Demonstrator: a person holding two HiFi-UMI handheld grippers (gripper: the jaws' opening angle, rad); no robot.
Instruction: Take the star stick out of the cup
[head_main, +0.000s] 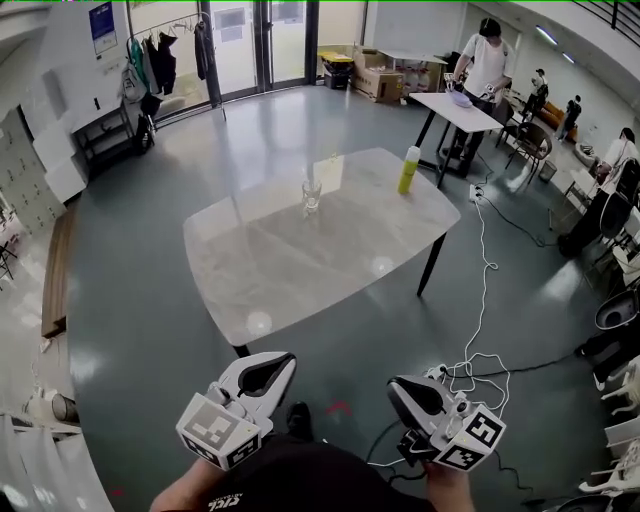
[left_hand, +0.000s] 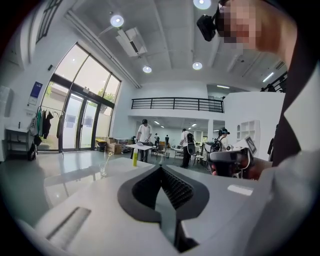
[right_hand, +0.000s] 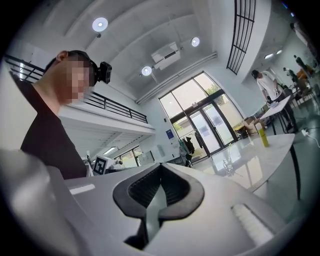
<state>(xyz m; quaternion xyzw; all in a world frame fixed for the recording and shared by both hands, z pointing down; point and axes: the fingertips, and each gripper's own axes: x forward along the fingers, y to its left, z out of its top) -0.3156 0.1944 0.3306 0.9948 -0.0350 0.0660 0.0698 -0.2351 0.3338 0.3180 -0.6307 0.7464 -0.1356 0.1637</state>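
1. Table (head_main: 300, 270): smooth, glossy, marble-like top.
2. Cup (head_main: 312, 196): clear glass.
3. Floor (head_main: 130, 330): smooth grey, shiny with reflections.
4. Left gripper (head_main: 270, 368) and right gripper (head_main: 410, 388): matt white plastic shells.
5. Pads (left_hand: 176, 189): black, ribbed, matt.
6. Bottle (head_main: 409, 170): smooth yellow-green plastic.

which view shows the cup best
The head view: the clear cup stands unobstructed on the table. The left and right gripper views show it small, far off and side-on.
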